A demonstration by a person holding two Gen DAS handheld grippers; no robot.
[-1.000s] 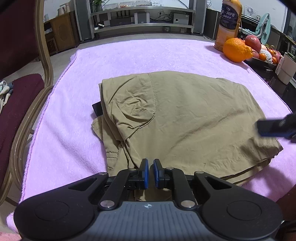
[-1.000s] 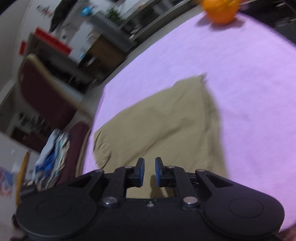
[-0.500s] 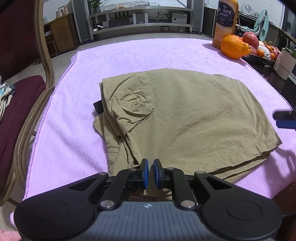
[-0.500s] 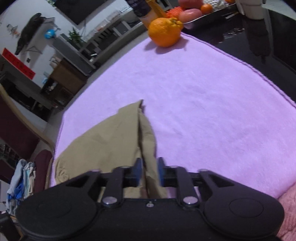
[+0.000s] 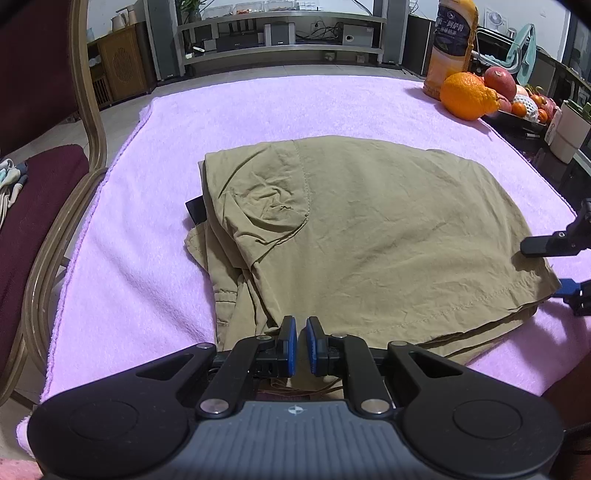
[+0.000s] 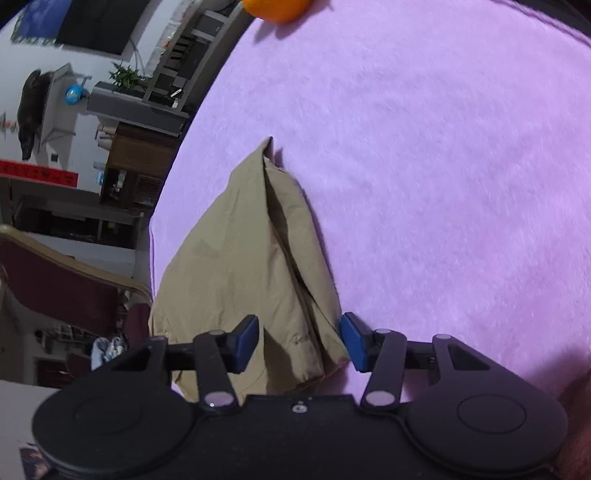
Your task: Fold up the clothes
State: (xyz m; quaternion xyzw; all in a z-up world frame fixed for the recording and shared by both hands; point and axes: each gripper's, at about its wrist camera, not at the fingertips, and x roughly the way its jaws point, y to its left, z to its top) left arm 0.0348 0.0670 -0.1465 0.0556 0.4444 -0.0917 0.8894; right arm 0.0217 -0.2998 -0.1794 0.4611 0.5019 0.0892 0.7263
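The folded khaki garment lies on the pink-covered bench. The left tool sits nearly shut over its near edge; any grip is unclear. The right tool, jaws just opened, straddles the corner layers without pinching, apparently to take them.

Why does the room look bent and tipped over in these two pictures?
Both are fisheye views: in the left wrist view the shelf and the pink towel's edges bow, though the khaki shorts stay sharp. The right wrist view is tilted, so the furniture lies sideways; it is softer, and the right claw casts a shadow on the towel.
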